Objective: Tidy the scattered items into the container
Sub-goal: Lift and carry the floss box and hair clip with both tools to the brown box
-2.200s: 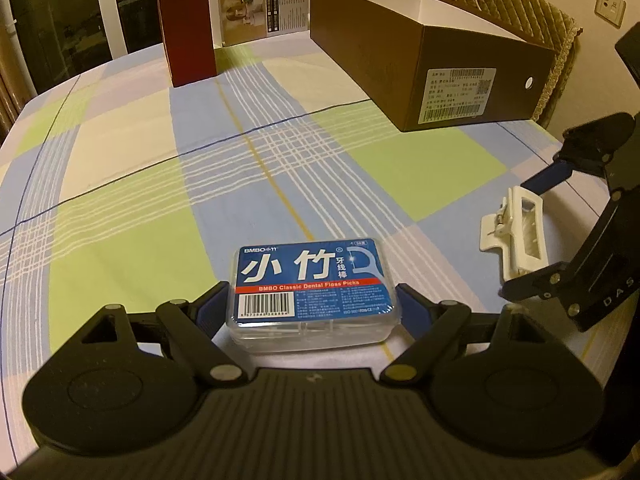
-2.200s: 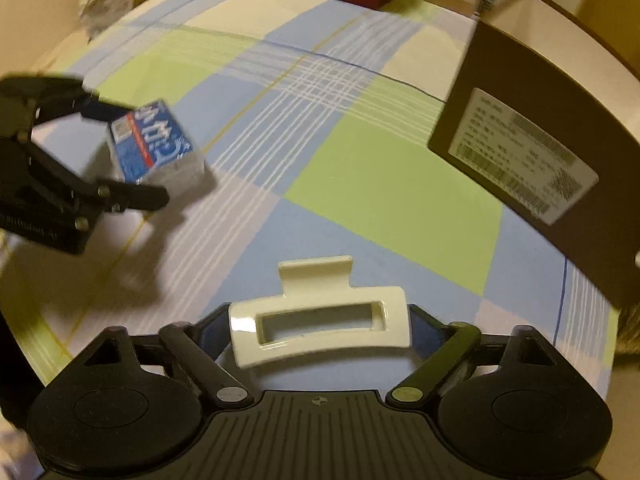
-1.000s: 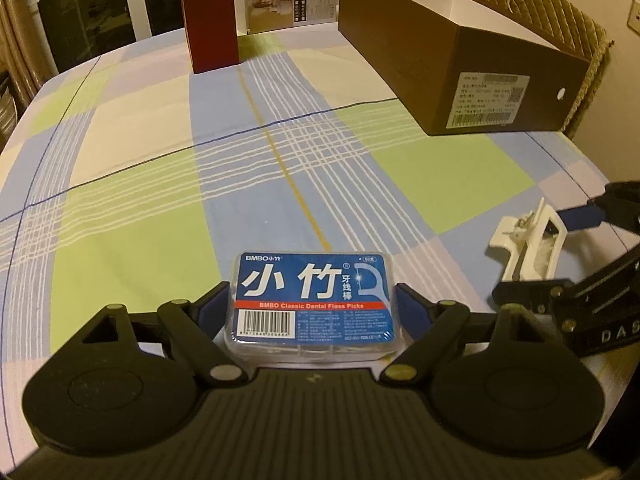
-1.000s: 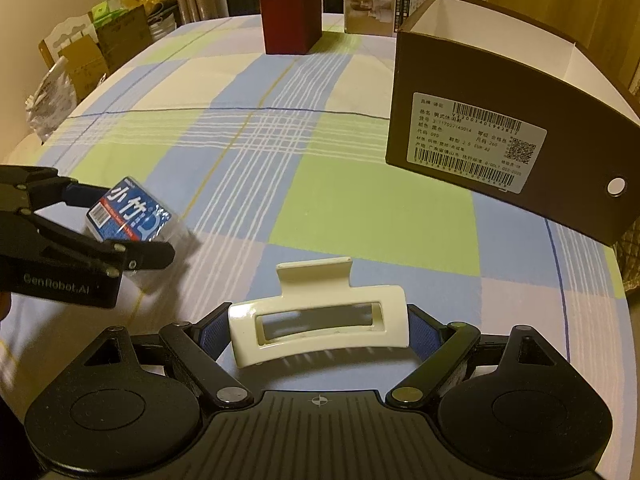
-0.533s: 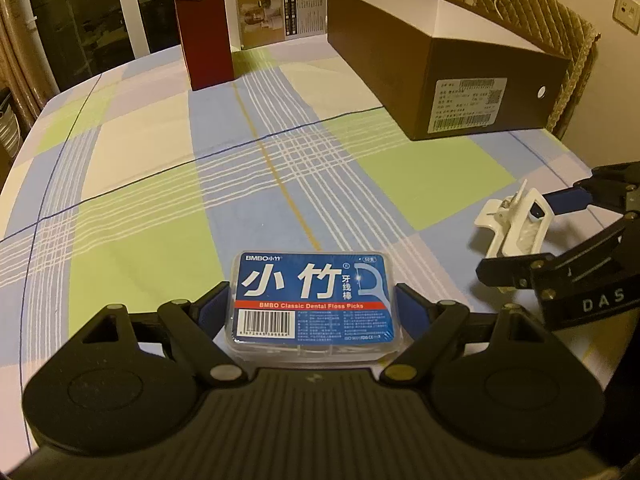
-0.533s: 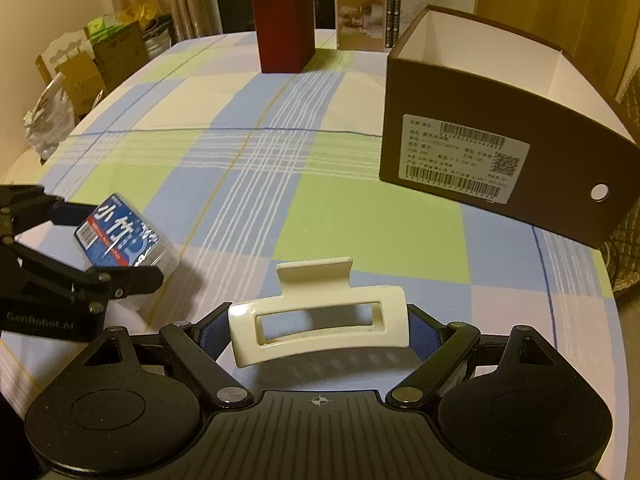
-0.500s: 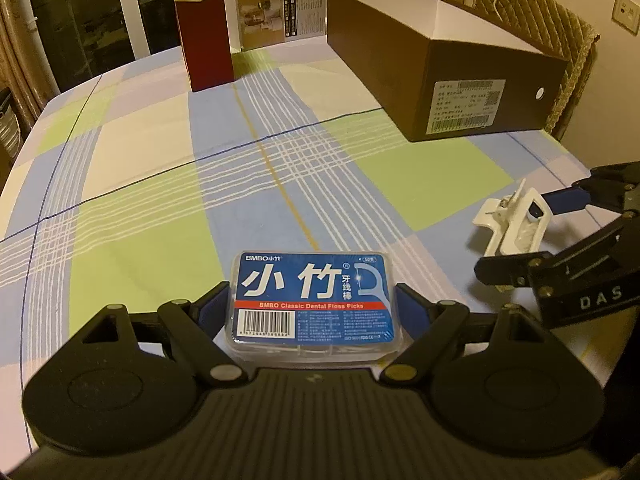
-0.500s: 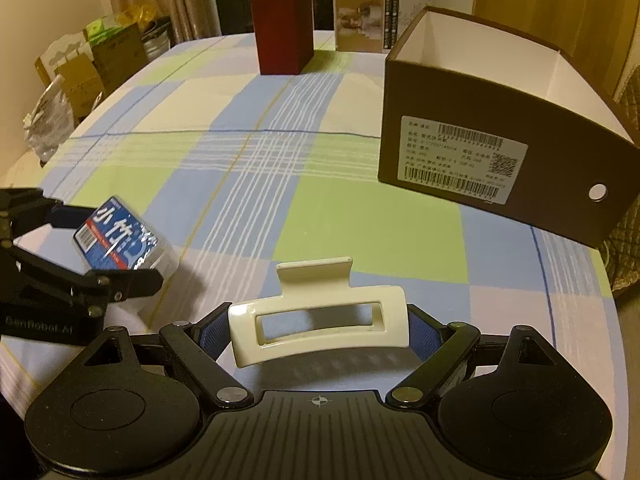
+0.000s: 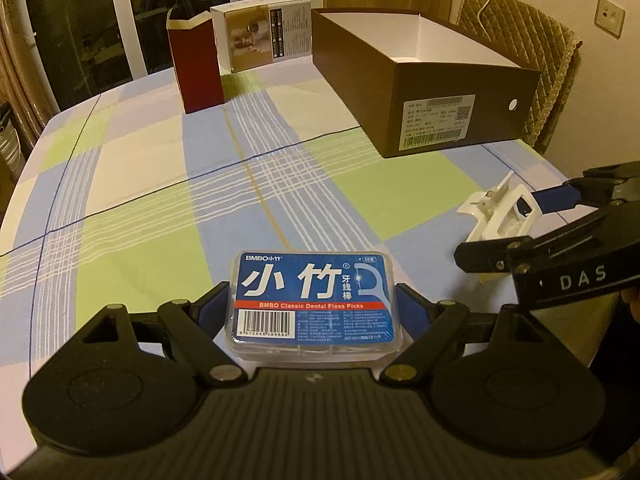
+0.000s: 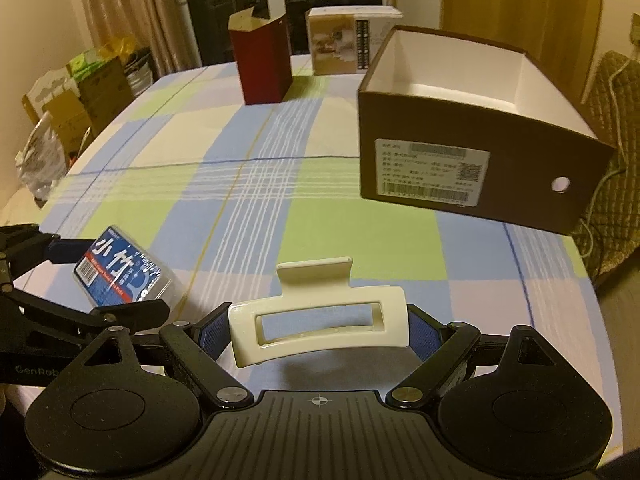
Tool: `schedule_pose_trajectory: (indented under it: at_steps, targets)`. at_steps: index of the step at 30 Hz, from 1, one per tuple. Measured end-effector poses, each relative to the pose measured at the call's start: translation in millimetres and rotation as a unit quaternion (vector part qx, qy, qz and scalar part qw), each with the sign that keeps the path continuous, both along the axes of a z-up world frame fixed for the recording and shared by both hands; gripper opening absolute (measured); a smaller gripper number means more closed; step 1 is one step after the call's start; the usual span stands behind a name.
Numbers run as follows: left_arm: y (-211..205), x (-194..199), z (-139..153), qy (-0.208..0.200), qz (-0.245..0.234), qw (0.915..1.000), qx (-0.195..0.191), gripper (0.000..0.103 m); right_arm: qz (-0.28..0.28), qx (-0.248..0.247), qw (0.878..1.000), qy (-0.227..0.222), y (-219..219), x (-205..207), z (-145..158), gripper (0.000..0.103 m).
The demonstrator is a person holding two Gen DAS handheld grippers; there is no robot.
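My left gripper is shut on a clear box of dental floss picks with a blue label, held above the checked tablecloth. My right gripper is shut on a cream-white hair claw clip, also lifted. The open brown cardboard box with a white inside stands ahead at the far right; it looks empty inside. In the right wrist view the box is ahead and to the right, and the floss box shows at the left in the left gripper. The clip shows at the right in the left wrist view.
A tall dark red carton and a white product box stand at the table's far side. A quilted chair is behind the brown box. Cardboard boxes and bags sit on the floor left of the table.
Both grippers have risen and moved toward the brown box with their items held. The box's white inside now shows more in both views.
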State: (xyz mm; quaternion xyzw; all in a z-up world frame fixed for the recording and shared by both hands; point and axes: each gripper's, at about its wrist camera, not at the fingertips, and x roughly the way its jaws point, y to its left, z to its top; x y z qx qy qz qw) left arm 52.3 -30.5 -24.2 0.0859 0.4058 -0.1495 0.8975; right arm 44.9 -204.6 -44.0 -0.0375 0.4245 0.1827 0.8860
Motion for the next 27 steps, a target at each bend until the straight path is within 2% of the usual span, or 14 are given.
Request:
schedule_pose_trajectory:
  at_steps: [15,27]
  targets:
    - [-4,-13,36,-0.046,0.002,0.9989,0.006,0.083,-0.063,0.015,0.997,-0.042,-33,-22,35,0.090]
    - [-39,10,74,-0.083,-0.027,0.9962,0.000,0.083,-0.101,0.015,0.991,-0.087,-72,-10,80,0.090]
